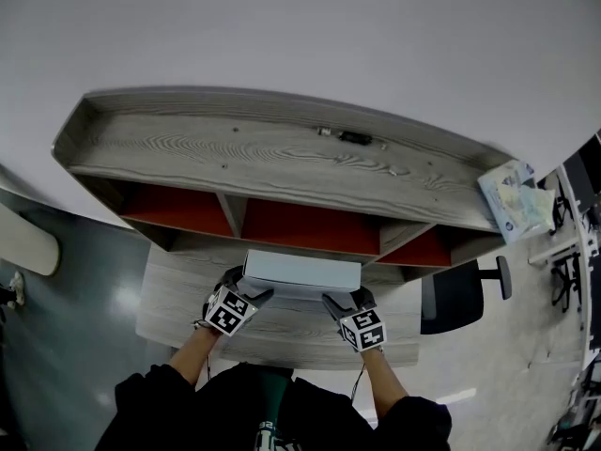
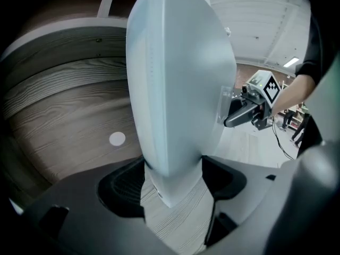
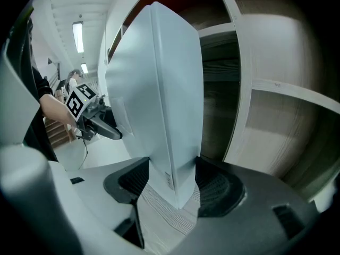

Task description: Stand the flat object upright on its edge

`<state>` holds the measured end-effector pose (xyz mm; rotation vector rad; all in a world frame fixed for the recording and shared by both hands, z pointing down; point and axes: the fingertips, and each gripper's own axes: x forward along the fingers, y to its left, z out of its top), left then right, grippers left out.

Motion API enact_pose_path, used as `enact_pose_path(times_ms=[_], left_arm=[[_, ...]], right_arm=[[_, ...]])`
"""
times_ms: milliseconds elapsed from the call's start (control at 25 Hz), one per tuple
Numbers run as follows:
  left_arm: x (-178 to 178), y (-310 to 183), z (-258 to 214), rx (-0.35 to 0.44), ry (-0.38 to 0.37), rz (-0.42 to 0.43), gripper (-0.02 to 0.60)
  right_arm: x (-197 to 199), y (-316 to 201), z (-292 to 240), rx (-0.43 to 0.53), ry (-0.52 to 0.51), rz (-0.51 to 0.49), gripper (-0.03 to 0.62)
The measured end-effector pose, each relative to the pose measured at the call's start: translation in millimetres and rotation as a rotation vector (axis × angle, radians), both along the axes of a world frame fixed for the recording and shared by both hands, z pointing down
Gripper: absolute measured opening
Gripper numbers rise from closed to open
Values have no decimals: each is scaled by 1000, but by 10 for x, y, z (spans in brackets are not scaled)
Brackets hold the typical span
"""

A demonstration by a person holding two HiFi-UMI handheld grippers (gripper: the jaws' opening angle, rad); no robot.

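The flat object is a pale blue-white box point(image 1: 302, 271), held with its long side level and its broad faces upright over the wooden desk point(image 1: 178, 299), just in front of the shelf openings. My left gripper point(image 1: 246, 295) is shut on the box's left end and my right gripper point(image 1: 338, 301) on its right end. In the left gripper view the box point(image 2: 175, 89) stands tall between the dark pads point(image 2: 125, 182), with the right gripper point(image 2: 249, 110) beyond. The right gripper view shows the box point(image 3: 159, 100) pinched likewise, the left gripper point(image 3: 98, 124) past it. Whether its lower edge touches the desk is unclear.
A wooden shelf unit point(image 1: 282, 148) with red-backed compartments point(image 1: 300, 225) stands right behind the box. A small dark item point(image 1: 355, 138) lies on its top, a plastic packet point(image 1: 515, 200) at its right end. A black chair point(image 1: 460, 294) is on the right. A white round sticker point(image 2: 117, 138) marks the desk.
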<state>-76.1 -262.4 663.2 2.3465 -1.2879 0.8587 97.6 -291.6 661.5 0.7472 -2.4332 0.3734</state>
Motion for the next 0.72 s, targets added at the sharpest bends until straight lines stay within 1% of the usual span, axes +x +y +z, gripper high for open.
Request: enact_pose_path(times_ms=[120, 200, 400, 560, 720], left_arm=[[19, -85, 44, 7, -5, 9, 339], [28, -117, 65, -5, -12, 14, 339], [44, -221, 54, -5, -9, 17, 339], [42, -285, 65, -6, -21, 20, 339], [50, -342, 62, -3, -13, 19, 339]], right_arm=[[20, -59, 45, 1, 14, 4, 258], [33, -93, 67, -3, 19, 11, 259], [51, -177, 80, -3, 9, 39, 258], [57, -238, 77, 9, 18, 44, 258], [57, -312, 74, 7, 13, 49, 258]])
